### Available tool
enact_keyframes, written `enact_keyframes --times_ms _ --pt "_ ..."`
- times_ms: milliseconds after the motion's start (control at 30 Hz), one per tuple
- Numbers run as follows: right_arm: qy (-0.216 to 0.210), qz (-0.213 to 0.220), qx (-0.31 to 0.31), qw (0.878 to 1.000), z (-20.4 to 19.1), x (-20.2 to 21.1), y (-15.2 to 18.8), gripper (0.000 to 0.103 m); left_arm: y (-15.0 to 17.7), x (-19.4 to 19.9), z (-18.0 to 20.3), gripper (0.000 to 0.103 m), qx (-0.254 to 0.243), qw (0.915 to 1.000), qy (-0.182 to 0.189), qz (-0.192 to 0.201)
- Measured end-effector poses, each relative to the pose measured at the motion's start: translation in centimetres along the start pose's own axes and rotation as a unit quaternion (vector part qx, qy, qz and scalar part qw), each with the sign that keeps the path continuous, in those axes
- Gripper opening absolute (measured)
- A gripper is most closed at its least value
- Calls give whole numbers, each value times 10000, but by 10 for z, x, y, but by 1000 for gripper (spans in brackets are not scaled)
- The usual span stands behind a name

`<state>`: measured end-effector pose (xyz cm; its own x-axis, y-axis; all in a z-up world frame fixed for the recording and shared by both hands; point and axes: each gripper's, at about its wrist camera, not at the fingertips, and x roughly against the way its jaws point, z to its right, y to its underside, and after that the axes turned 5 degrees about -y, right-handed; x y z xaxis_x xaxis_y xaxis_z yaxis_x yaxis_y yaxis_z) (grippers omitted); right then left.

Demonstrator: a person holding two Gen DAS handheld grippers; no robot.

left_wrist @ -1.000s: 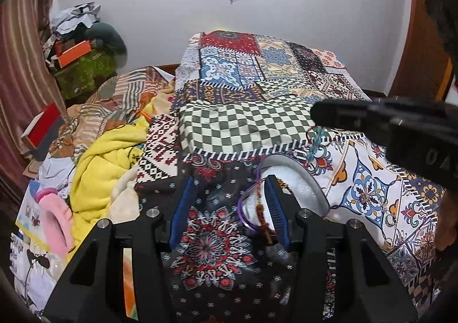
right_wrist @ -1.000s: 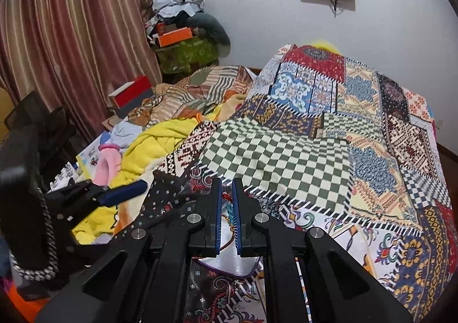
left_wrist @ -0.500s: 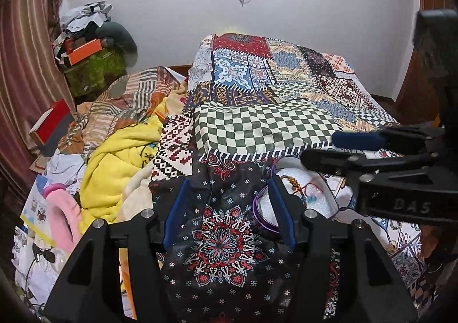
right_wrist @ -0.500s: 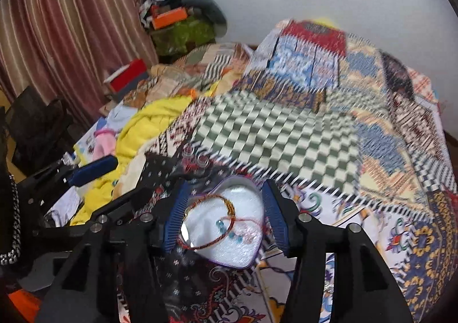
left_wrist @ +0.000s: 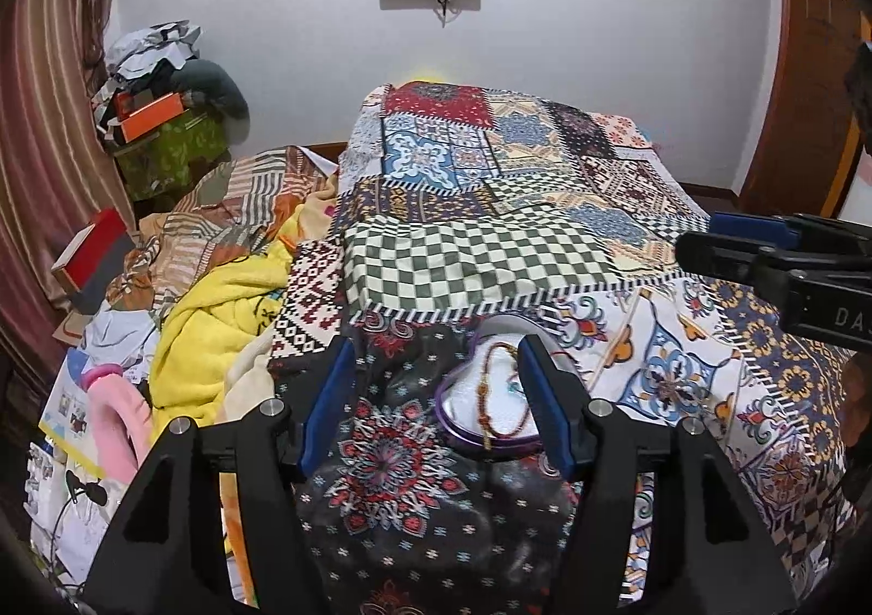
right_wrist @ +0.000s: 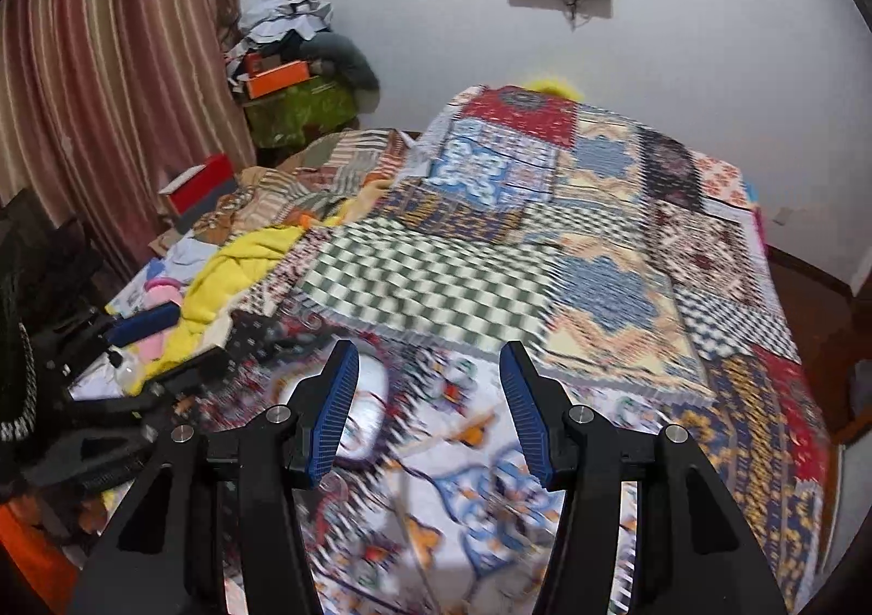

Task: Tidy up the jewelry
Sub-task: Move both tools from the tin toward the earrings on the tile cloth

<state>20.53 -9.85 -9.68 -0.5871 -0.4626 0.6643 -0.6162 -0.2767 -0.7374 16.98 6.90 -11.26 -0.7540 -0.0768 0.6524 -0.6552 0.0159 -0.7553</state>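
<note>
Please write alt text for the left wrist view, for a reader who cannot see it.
The open left gripper hangs over a patchwork bedspread. A heart-shaped box holding a beaded bracelet lies ahead by its right finger.

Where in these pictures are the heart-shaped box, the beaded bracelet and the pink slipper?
heart-shaped box (left_wrist: 463,399): left wrist view, white lining near its left lobe.
beaded bracelet (left_wrist: 482,386): left wrist view, left side of its loop.
pink slipper (left_wrist: 117,416): left wrist view, its curved upper.
</note>
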Motion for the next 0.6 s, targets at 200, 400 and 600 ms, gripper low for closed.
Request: enact_keyframes --times_ms 200,400,600 --pt "282 -163 -42 9995 21 15 25 50 8 0 19 62 -78 9996 187 -180" --pt "422 -415 -79 9982 34 25 54 50 25 -6 37 62 -204 9980 349 -485" --pt "460 -761 -81 9960 35 28 89 50 49 -8 49 62 -324 9953 448 -791"
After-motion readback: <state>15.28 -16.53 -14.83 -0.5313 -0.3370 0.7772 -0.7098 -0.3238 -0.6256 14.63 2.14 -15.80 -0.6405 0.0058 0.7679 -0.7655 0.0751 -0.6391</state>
